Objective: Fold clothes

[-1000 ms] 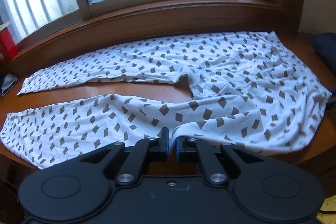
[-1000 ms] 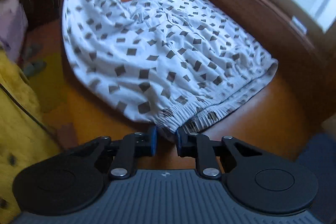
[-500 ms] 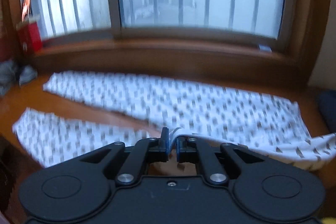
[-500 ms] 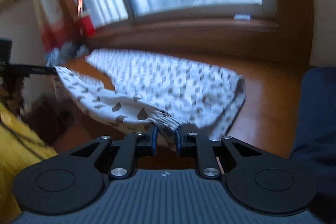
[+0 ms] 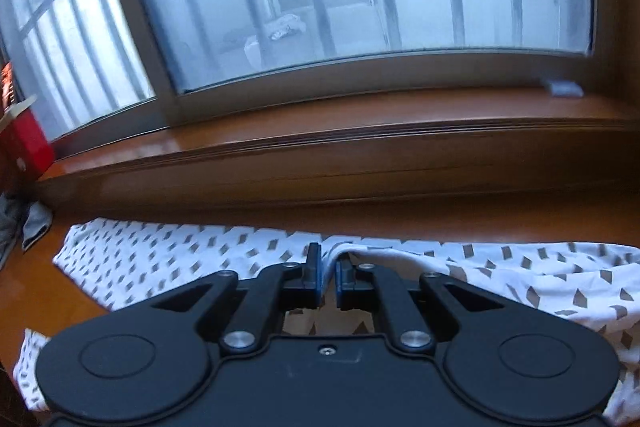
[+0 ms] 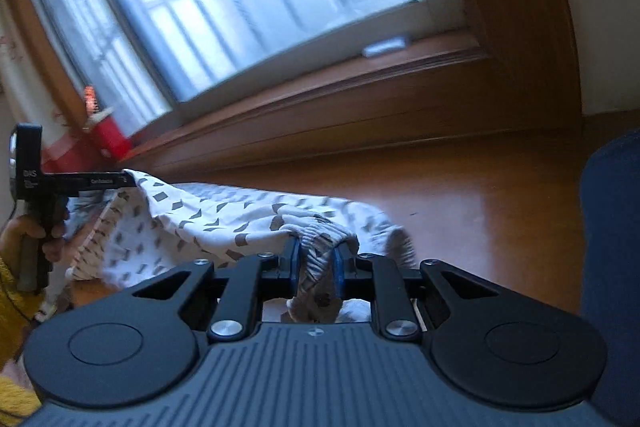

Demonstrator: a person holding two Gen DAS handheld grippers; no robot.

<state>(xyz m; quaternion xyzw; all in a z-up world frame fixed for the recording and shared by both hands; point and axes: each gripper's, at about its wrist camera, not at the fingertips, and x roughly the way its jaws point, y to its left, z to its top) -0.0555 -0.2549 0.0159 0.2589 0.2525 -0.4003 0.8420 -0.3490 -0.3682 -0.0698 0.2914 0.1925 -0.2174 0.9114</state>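
1. Your left gripper (image 5: 327, 269) is clamped on a thin edge of the patterned pyjama trousers (image 5: 180, 263). The fabric runs up between the blue pads, and the jaws are almost together because there is only a layer or two to bite.

2. Your right gripper (image 6: 316, 259) is clamped on the gathered elastic waistband (image 6: 316, 233). The jaws stand a little wider here, which fits the thicker, ribbed bunch of cloth they hold.

3. The trousers lie on the wooden table (image 6: 480, 195) below the window sill (image 5: 360, 131). The far leg rests flat near the sill, while the near side is lifted and drapes between your two grippers.

4. Holding two points along the same edge is what keeps the cloth spread as a sheet, not a bundle. This looks like the fold of the near leg over the far one, carried toward the window.

5. In the right wrist view your left hand (image 6: 24, 235) and its tool sit at the far end of the raised span, with the cloth sagging slightly in between.

6. Keep both grips closed until the lifted edge lines up over the far leg. The red carton (image 5: 20, 143) and the grey cloth (image 5: 24, 223) at the left end sit clear of the fold path.
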